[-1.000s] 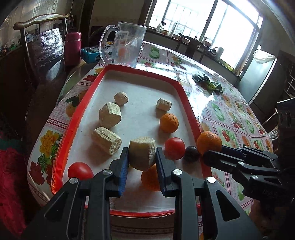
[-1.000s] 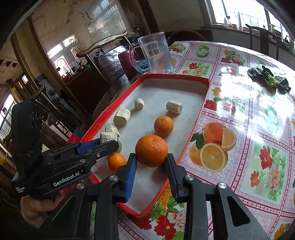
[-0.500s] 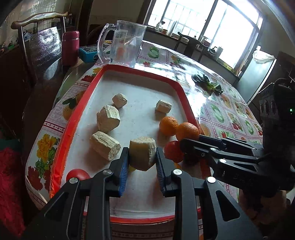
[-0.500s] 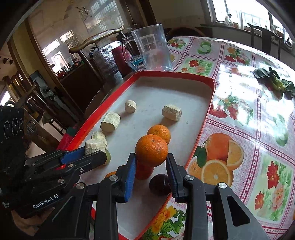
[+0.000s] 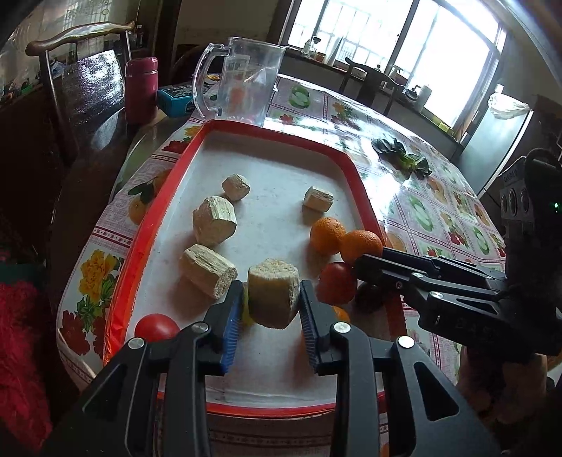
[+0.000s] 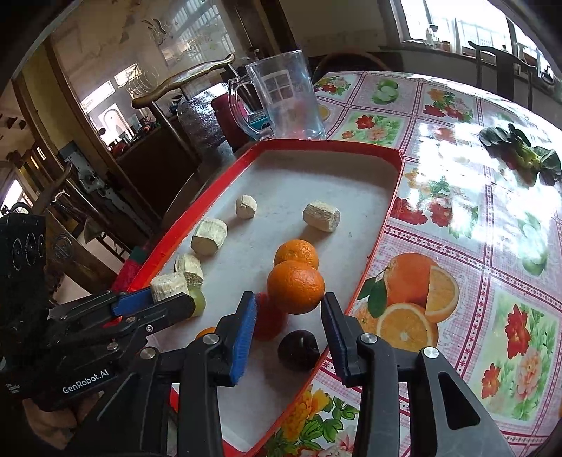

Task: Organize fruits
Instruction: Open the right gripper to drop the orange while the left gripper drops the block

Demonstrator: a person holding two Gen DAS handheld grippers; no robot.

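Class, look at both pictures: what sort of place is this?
Probably a home dining room: a table under a fruit-print oilcloth, wooden chairs around it, and a clear jug beside the red tray.

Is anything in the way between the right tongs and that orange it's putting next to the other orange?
Nothing visible is in the way. The orange sits right between the opening right tongs, on the tray against the other orange. A red tomato and a dark plum lie just below the tongs, not between.
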